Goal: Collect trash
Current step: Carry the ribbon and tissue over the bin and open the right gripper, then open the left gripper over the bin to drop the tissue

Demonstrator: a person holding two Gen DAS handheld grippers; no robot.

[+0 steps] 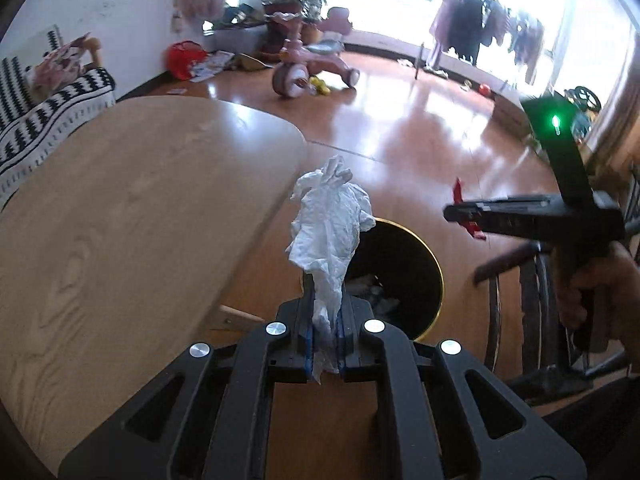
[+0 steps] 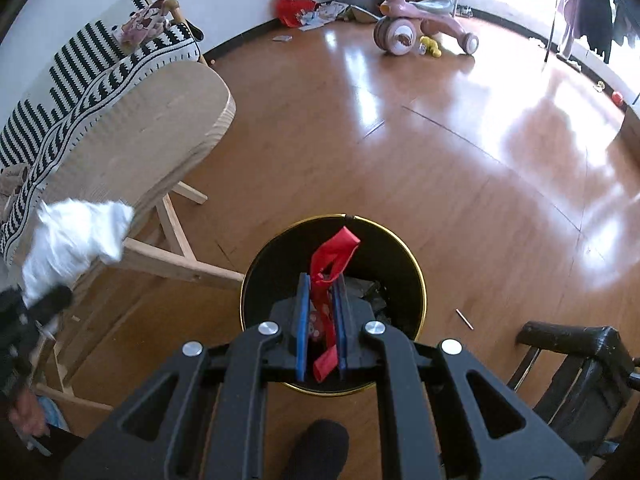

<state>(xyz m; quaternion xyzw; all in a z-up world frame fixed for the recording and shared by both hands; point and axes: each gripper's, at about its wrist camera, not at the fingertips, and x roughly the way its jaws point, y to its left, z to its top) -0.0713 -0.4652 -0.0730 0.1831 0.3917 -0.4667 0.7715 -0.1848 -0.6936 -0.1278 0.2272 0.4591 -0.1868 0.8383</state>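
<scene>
Currently, a soft, light tissue (image 1: 328, 220) is pinched by the left gripper (image 1: 325, 320); a limp red wrapper (image 2: 330, 276) is clamped by the right gripper (image 2: 322, 320) above the bin (image 2: 256, 272) at 12 o'clock.

Left gripper (image 1: 325, 312) clamped on a crumpled white tissue (image 1: 330, 220), wad sticking up past the tips. Below it on the wood floor, a black bin (image 1: 424, 264) w/ gold rim, some paper inside. Wooden counter (image 1: 140, 200) edge just left. Right gripper (image 1: 460, 214) off to the right, pinching a red wrapper (image 1: 457, 191).
</scene>
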